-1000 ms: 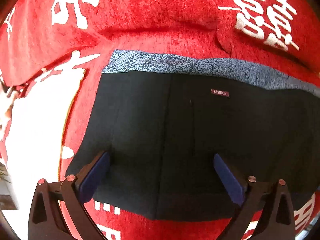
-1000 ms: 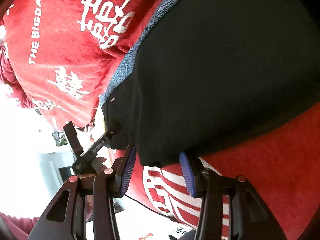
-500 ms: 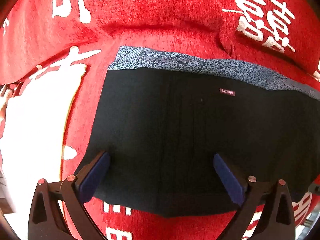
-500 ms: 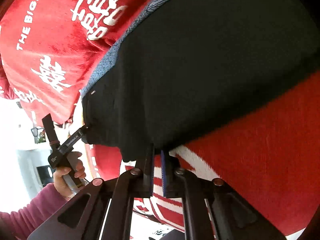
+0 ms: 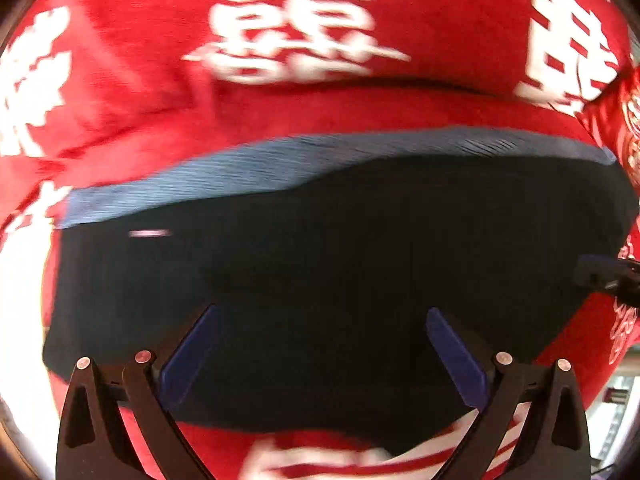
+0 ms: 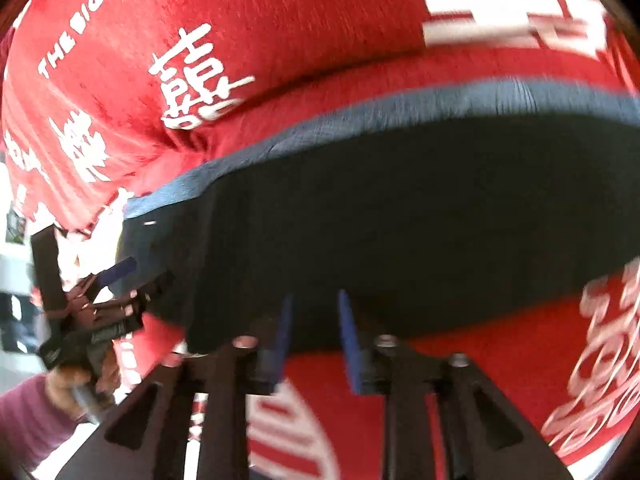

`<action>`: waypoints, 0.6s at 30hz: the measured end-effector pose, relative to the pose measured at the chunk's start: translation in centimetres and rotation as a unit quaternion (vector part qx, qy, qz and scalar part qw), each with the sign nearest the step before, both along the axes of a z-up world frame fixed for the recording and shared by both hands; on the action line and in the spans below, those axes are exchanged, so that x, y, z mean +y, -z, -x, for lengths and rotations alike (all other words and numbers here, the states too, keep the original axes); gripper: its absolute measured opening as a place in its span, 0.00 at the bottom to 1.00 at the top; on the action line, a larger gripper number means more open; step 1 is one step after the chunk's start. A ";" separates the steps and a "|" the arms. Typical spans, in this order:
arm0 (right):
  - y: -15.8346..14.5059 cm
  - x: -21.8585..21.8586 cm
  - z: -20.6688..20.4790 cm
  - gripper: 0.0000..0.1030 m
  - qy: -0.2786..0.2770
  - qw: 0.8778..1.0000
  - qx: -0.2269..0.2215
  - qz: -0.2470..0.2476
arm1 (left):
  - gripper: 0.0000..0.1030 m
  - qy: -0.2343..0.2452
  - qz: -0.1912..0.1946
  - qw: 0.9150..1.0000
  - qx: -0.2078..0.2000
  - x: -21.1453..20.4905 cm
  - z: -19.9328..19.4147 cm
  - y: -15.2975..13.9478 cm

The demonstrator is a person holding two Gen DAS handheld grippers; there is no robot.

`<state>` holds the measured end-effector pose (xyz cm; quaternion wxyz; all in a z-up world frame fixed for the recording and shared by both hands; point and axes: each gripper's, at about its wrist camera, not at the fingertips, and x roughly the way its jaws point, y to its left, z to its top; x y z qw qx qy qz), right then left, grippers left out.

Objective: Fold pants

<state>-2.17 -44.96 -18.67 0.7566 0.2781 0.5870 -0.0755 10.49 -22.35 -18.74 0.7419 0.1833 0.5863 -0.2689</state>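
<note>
The folded black fabric pants point(image 5: 340, 264) with a blue-grey patterned waistband strip point(image 5: 280, 168) along the far edge lie flat on a red plush blanket printed with white characters point(image 5: 304, 92). Over the near edge of the pants, the left gripper point(image 5: 320, 344) hovers with its blue-padded jaws spread wide, grasping nothing. At the near hem of the pants, the right gripper point(image 6: 314, 328) has its jaws partly apart, the cloth edge just beyond its tips; motion blur hides any contact.
</note>
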 end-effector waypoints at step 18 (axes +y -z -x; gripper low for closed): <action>1.9 -8.1 9.2 0.37 0.220 0.968 -0.013 -0.120 | 1.00 -0.020 -0.019 1.000 0.010 0.1 2.9 1.8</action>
